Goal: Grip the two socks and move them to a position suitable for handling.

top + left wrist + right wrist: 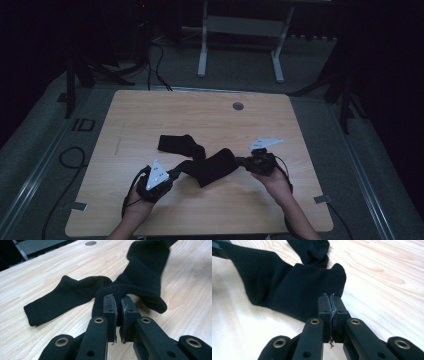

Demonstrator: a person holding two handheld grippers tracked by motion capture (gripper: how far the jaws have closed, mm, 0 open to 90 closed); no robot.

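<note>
A black sock (pixel 212 167) stretches between my two grippers, just above the wooden table (pixel 150 110). My left gripper (pixel 177 174) is shut on one end of it, with the fabric pinched between the pads (pixel 119 306). At the sock's other end my right gripper (pixel 240 161) is shut on its edge (pixel 331 298). The held sock (pixel 145 272) runs away from the left jaws, and it fills the left of the right gripper view (pixel 294 290). A second black sock (pixel 180 145) lies flat on the table behind it (pixel 62 297) (pixel 312 250).
A round grey cable hole (pixel 238 106) sits near the table's far edge (pixel 90 243). A white desk frame (pixel 240 40) stands on the floor beyond the table. Black cables (pixel 70 157) lie on the floor at the left. The room around is dark.
</note>
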